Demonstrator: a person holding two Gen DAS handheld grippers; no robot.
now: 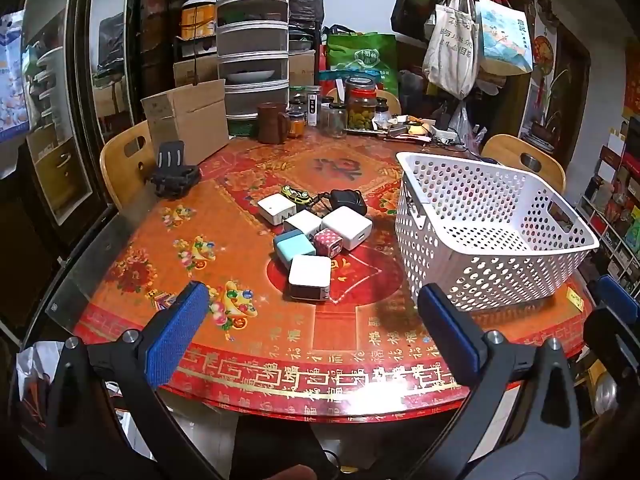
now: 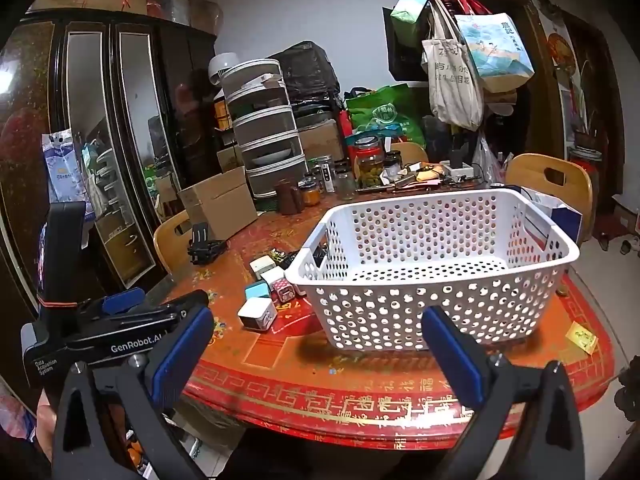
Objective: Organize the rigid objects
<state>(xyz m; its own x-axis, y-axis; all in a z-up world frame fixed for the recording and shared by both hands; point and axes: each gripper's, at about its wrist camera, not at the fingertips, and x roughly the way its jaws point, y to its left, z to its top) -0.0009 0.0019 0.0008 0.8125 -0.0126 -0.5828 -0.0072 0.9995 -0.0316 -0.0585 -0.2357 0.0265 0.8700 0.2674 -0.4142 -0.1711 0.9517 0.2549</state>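
Observation:
Several small chargers lie clustered mid-table: a white cube (image 1: 308, 282) nearest me, a light blue one (image 1: 289, 249), a pink dotted one (image 1: 327, 241), white ones (image 1: 346, 226) behind, and a black adapter (image 1: 349, 200). A white perforated basket (image 1: 488, 236) stands to their right, empty; it also shows in the right wrist view (image 2: 436, 272), with the chargers (image 2: 258, 312) to its left. My left gripper (image 1: 312, 312) is open, hovering over the table's near edge, short of the cube. My right gripper (image 2: 316, 332) is open in front of the basket.
The red patterned table (image 1: 240, 344) carries a cardboard box (image 1: 188, 120), a black holder (image 1: 174, 174), a brown mug (image 1: 272, 123) and jars (image 1: 360, 106) at the back. Wooden chairs (image 1: 124, 160) stand around. The left gripper's body (image 2: 100, 336) is at the right wrist view's left.

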